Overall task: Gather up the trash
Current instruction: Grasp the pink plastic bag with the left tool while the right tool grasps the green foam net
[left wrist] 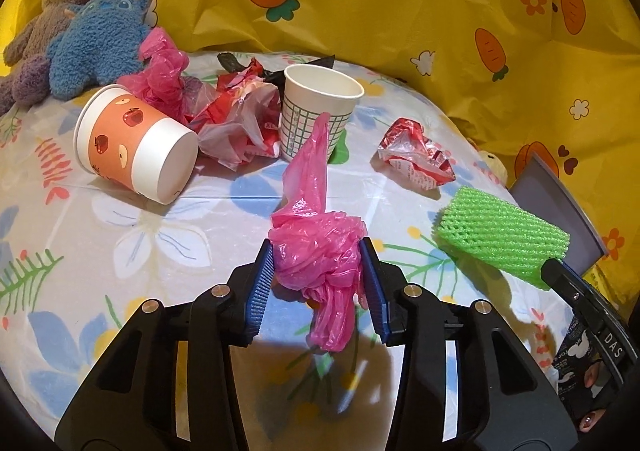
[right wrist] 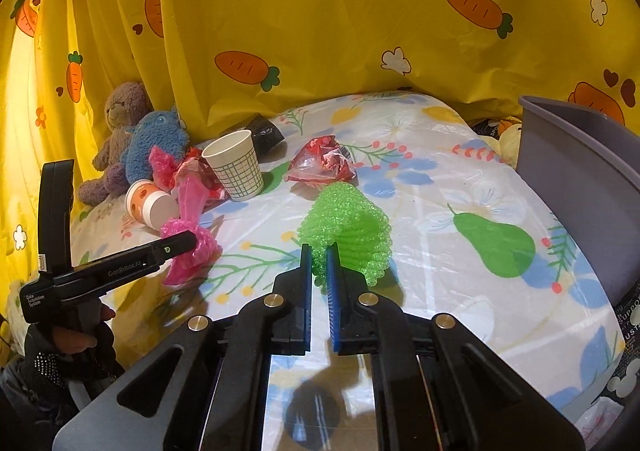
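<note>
My left gripper [left wrist: 318,251] is shut on a crumpled pink plastic bag [left wrist: 316,247] and holds it above the table; the bag also shows in the right wrist view [right wrist: 192,235]. My right gripper [right wrist: 319,251] is shut on a green foam net sleeve [right wrist: 348,227], which also shows in the left wrist view [left wrist: 500,235]. On the table lie a tipped orange cup [left wrist: 132,143], an upright checked paper cup [left wrist: 316,111], a red crumpled wrapper [left wrist: 416,159] and a pile of pink and red plastic [left wrist: 208,99].
A grey bin [right wrist: 580,179] stands at the table's right edge. Two plush toys, one purple [left wrist: 52,23] and one blue [left wrist: 100,39], sit at the back left. A yellow carrot-print curtain [right wrist: 320,11] hangs behind. A floral cloth [right wrist: 440,271] covers the table.
</note>
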The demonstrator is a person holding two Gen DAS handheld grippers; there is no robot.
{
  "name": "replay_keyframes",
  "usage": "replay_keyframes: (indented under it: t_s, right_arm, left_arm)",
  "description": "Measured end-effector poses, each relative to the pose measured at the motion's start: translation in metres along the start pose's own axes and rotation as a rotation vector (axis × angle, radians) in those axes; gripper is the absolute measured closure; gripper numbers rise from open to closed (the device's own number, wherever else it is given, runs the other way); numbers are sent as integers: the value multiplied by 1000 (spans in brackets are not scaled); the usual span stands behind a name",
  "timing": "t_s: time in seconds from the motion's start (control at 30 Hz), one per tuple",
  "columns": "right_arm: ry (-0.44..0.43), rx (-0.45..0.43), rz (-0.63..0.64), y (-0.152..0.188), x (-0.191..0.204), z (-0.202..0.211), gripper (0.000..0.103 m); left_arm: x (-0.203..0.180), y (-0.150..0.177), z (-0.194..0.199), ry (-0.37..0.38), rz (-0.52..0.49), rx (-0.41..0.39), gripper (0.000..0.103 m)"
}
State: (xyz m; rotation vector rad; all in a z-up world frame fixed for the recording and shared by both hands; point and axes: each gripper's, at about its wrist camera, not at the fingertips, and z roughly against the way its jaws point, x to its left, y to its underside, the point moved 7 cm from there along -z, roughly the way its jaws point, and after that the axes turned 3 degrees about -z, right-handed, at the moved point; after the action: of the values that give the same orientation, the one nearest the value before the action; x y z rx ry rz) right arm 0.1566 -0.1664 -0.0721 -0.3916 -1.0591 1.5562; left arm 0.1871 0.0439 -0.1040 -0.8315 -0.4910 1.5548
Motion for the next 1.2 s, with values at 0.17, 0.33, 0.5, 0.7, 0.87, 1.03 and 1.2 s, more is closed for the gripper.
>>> replay_keyframes:
  t_s: [0.17,0.33,0.5,0.7,0.87,1.03,1.2]
  right_arm:
    - [-5,-38,-15,0,-4,20,95]
    - [6,-69,-15,-1,-8,34,95]
    - [12,-77,-16,2,-11,41,95]
    - [18,-87,-12,2,-12,50,95]
    - [23,-96,-19,0,-15,53,95]
    - [31,-117,-16,-4,-19,60,95]
    - [44,-135,-21,-10,-28,67,95]
  left_arm:
    - [-7,0,25,10,11,-72,62]
    - [-24,-1,44,21,-12,-118,62]
    - [-41,2,51,29,-50,-130,62]
    - [-57,3,55,50,-78,-143,62]
    - [-62,1,53,56,-90,-147,62]
    - [-68,-3,51,63,-101,-149,62]
    - [-81,-8,49,80,-124,-150,62]
